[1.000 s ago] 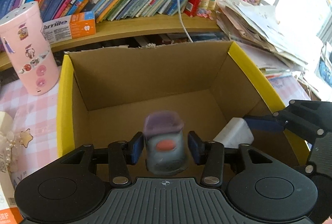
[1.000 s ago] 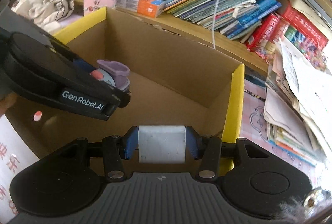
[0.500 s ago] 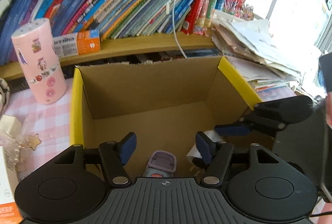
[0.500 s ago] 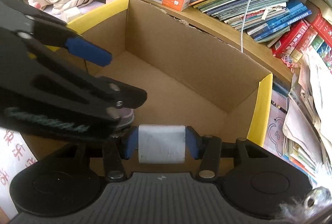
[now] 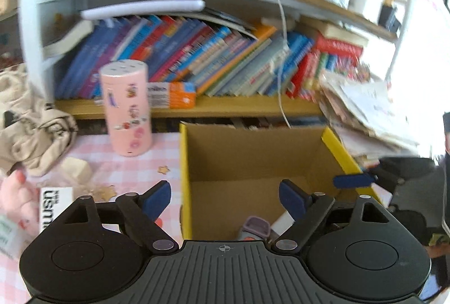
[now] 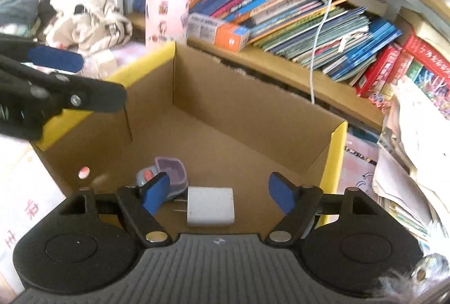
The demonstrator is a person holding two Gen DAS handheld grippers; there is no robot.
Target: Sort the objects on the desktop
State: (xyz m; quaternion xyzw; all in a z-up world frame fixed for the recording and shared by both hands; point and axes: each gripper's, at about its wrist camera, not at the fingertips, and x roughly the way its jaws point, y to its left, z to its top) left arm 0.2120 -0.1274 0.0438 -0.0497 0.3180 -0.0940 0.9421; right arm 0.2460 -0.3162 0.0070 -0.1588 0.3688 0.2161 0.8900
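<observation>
A cardboard box (image 5: 253, 155) with yellow rims stands on the desk; it also shows in the right wrist view (image 6: 253, 112). On its floor lie a small grey and purple toy (image 6: 166, 177) and a white plug charger (image 6: 211, 207). The toy (image 5: 256, 228) and a bit of the charger (image 5: 282, 221) also show in the left wrist view. My left gripper (image 5: 225, 198) is open and empty, above the box's left rim. My right gripper (image 6: 219, 193) is open and empty, above the charger. Each gripper shows in the other's view, the right one (image 5: 354, 180) and the left one (image 6: 56, 59).
A pink cylinder (image 5: 128, 110) with stickers stands left of the box on the pink checked cloth (image 5: 126, 169). A shelf of books (image 5: 197, 62) runs behind. A stack of papers (image 5: 365, 112) lies to the right. A beige garment (image 5: 33, 135) lies at left.
My right gripper opened and let the charger drop onto the box floor beside the toy. My left gripper lifted up and drew back to the left, wider open.
</observation>
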